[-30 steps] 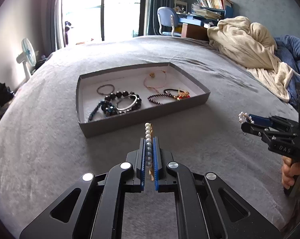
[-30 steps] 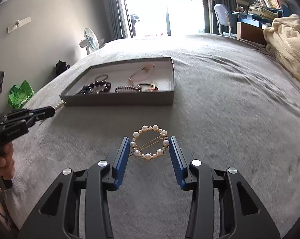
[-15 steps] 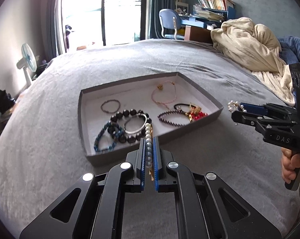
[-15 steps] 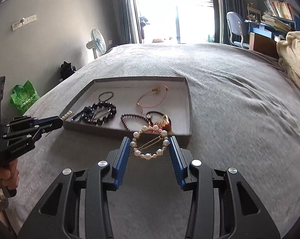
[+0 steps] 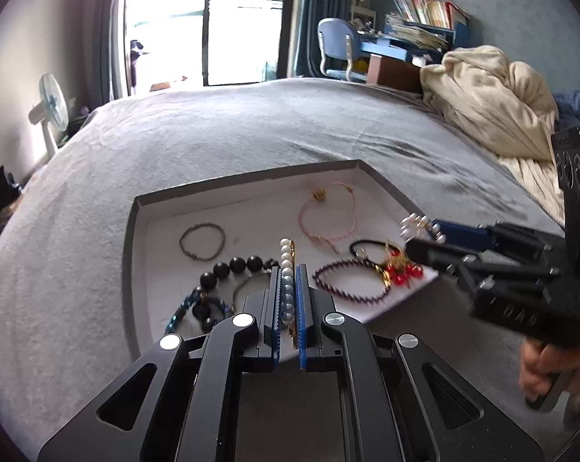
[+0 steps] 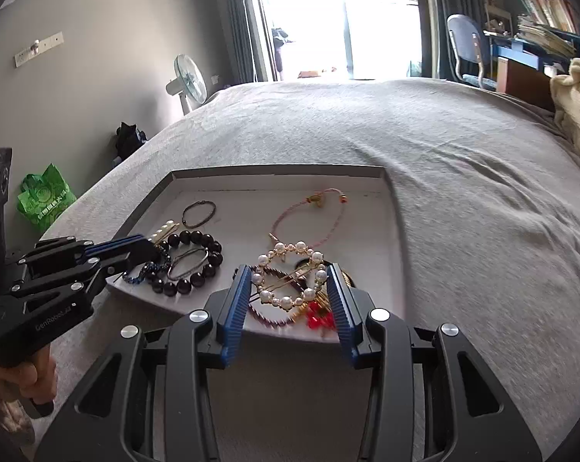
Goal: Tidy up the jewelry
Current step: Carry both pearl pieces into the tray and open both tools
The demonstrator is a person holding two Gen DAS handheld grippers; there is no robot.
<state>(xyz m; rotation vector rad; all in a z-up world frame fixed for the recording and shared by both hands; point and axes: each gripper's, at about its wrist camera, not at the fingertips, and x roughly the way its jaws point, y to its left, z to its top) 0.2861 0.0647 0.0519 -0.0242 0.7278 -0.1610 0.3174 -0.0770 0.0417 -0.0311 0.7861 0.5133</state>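
Observation:
A grey tray (image 5: 130,231) with a white floor lies on the bed and holds several bracelets. My left gripper (image 5: 288,269) is shut on a straight pearl hair clip (image 5: 286,254) over the tray's near left part; it also shows in the right wrist view (image 6: 147,248). My right gripper (image 6: 290,285) is shut on a round pearl hair clip (image 6: 290,275) above the tray's near right part (image 6: 391,231); it also shows in the left wrist view (image 5: 420,231). A black bead bracelet (image 6: 197,258), a pink cord bracelet (image 5: 328,215) and a red charm bracelet (image 5: 397,273) lie in the tray.
A grey sheet (image 5: 251,123) covers the bed. A cream blanket (image 5: 490,100) is heaped at the far right. A fan (image 6: 189,81) and a green bag (image 6: 45,200) stand on the floor to the left. A desk and chair (image 5: 340,50) stand behind.
Both grippers have moved forward from short of the tray to over it, each still holding its pearl clip. The tray now looks much closer in both views.

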